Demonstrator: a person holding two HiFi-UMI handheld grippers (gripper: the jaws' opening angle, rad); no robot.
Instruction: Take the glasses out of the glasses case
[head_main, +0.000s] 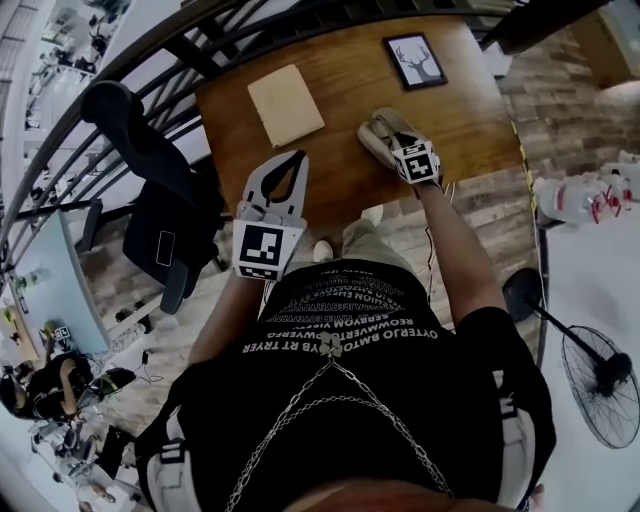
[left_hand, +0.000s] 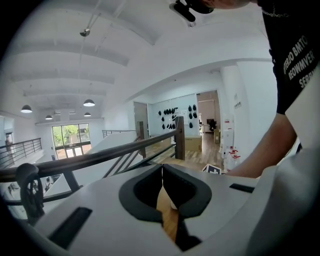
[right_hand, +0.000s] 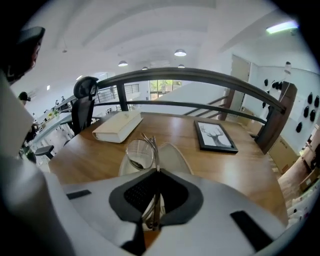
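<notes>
My R claw (right_hand: 158, 172): shut tight on the glasses (right_hand: 140, 152). The thin frame is pinched btwn the 2 jaws.
Glasses: one round clear lens sticks out past my jaw tips, a bit to the left. The folded arms run back btwn the pads.
Glasses case (right_hand: 175, 155): pale, lid open, on the brown wood surface (right_hand: 240, 170) right under the glasses. Can't tell if the glasses touch it.
Case from head view: sits just past my R claw's marker cube (head_main: 416, 163), near the surface's right half.
My L claw (left_hand: 162, 167): jaws shut, tips touching, nothing in them. It's held at the near edge, well apart from the case.
Book (right_hand: 117, 126): cream, lying flat, far left of the case. No words seen on it.
Picture (right_hand: 216, 136): black frame, deer w/ antlers, flat at the far right.
Writing: my black shirt (head_main: 350, 330) has white letters, too jumbled to read. Cubes have black & white squares only. No brand seen on case or glasses.
</notes>
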